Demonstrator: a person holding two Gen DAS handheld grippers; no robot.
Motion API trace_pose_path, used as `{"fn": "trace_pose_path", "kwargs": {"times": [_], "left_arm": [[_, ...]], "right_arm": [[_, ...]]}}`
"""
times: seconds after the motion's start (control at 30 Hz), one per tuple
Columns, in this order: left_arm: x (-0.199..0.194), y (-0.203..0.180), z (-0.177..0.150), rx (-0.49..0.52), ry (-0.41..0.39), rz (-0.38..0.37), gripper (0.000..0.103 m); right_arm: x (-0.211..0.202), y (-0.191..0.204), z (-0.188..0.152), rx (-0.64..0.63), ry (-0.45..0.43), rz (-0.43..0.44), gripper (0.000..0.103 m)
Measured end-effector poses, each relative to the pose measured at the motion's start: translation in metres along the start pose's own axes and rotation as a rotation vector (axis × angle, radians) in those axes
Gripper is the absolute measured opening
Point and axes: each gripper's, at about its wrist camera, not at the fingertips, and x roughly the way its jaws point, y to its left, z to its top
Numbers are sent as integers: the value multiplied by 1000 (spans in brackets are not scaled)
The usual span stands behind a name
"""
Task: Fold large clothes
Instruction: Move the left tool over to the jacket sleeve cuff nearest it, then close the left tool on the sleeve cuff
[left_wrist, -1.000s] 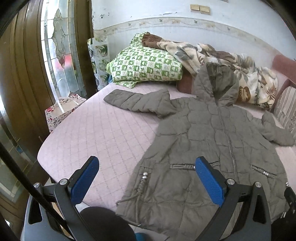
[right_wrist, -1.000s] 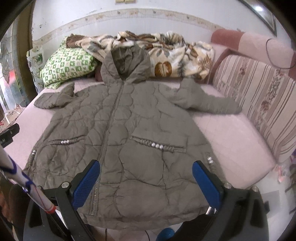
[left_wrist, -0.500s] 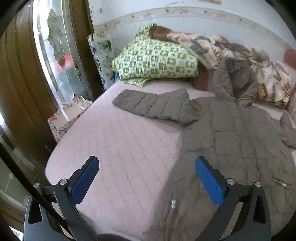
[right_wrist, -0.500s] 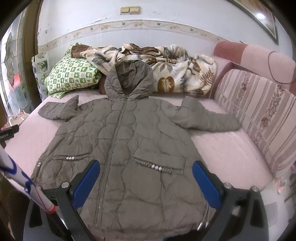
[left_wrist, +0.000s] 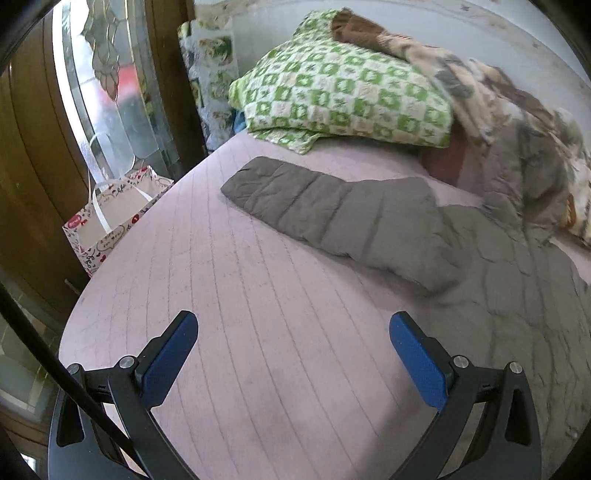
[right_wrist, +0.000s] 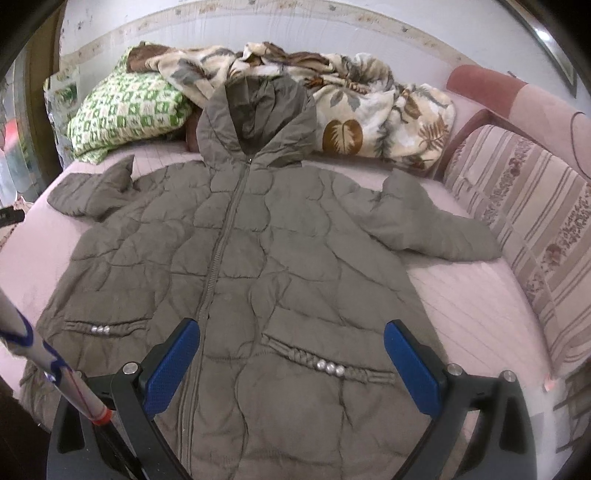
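Right now nothing is folded: the olive quilted hooded jacket (right_wrist: 258, 266) lies flat, front up and zipped, on the pink quilted bed (left_wrist: 236, 295), hood toward the pillows, hem toward me. Both sleeves are spread out sideways.

My left gripper (left_wrist: 293, 354) is wide open, blue pads holding nothing, hovering over bare bed cover. From it the jacket's left sleeve (left_wrist: 332, 218) lies ahead and slightly right, with its long axis slanting from the cuff at upper left down to the shoulder at right. The cuff end is the free end, pointing at the green checked pillow (left_wrist: 343, 96). I judge the left gripper is the nearer one for that sleeve, and it is lined up on it rather than on the body.

My right gripper (right_wrist: 291, 360) is also fully open and empty, hanging over the lower front of the jacket, between the zipper (right_wrist: 221, 240) and the right pocket trim (right_wrist: 328, 367). The right sleeve (right_wrist: 436, 229) runs out toward the striped sofa back (right_wrist: 524, 229), well off to this gripper's right.

Next move, my guess: take the left cuff and carry it across, along the sleeve axis, onto the chest. A leaf-print blanket (right_wrist: 369, 107) sits behind the hood, touching it. A gift bag (left_wrist: 110, 218) stands off the bed edge, out of the way.
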Motion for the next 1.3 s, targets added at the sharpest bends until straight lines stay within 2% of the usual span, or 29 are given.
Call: {"fn": "trace_pose_path", "kwargs": {"times": [0.27, 0.37, 0.5, 0.57, 0.9, 1.03, 1.2, 1.27, 1.3], "left_arm": [[79, 41, 51, -95, 57, -27, 103], [113, 57, 72, -164, 86, -78, 103], [167, 83, 90, -340, 165, -200, 103], [185, 89, 94, -392, 183, -235, 103], [237, 98, 123, -524, 152, -402, 103], [269, 104, 122, -616, 189, -467, 103], [280, 112, 125, -703, 139, -516, 103], [282, 113, 126, -728, 136, -532, 98], [282, 112, 127, -726, 140, -529, 81]], "right_arm": [[37, 5, 0, -6, 39, -7, 102], [47, 4, 0, -4, 50, -16, 102], [58, 0, -1, 4, 66, -30, 102], [63, -2, -1, 10, 73, -37, 102], [81, -5, 0, 18, 84, -47, 102], [84, -5, 0, 18, 83, -53, 102], [87, -9, 2, 23, 87, -75, 102], [89, -11, 2, 24, 90, -89, 102], [90, -12, 2, 24, 92, -95, 102]]}}
